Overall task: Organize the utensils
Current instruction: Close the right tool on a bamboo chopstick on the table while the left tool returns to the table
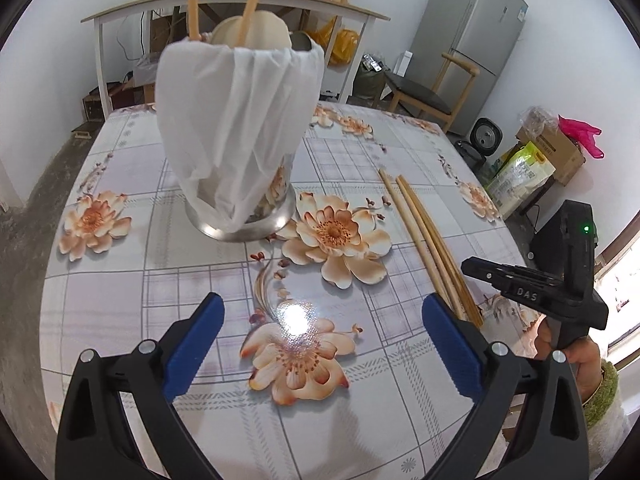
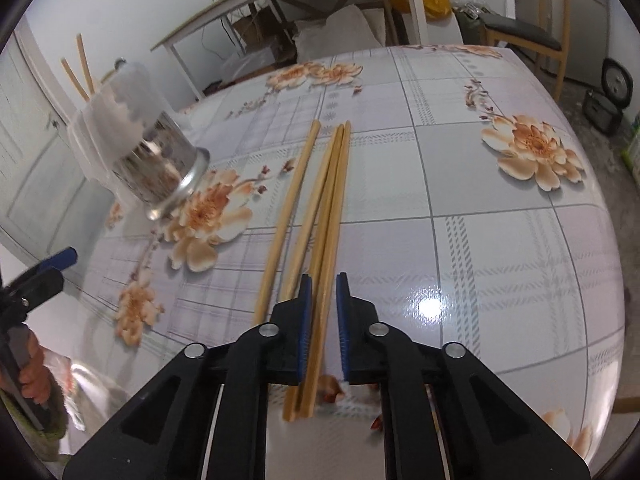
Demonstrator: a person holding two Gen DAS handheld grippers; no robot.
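A steel utensil holder (image 1: 240,228) draped with a white cloth (image 1: 236,128) stands on the floral table, with two chopsticks and a pale spoon sticking out. It also shows in the right wrist view (image 2: 160,176). Several wooden chopsticks (image 2: 316,208) lie on the table; they also show in the left wrist view (image 1: 424,240). My right gripper (image 2: 323,280) is narrowly open, its jaws straddling two of the chopsticks (image 2: 326,264) without closing on them. My left gripper (image 1: 320,308) is wide open and empty, in front of the holder.
The table has a glossy floral cloth (image 2: 480,240). Behind it stand a white side table (image 1: 240,4), a wooden chair (image 1: 432,88) and a fridge (image 1: 472,28). Bags and boxes (image 1: 536,160) sit on the floor to the right.
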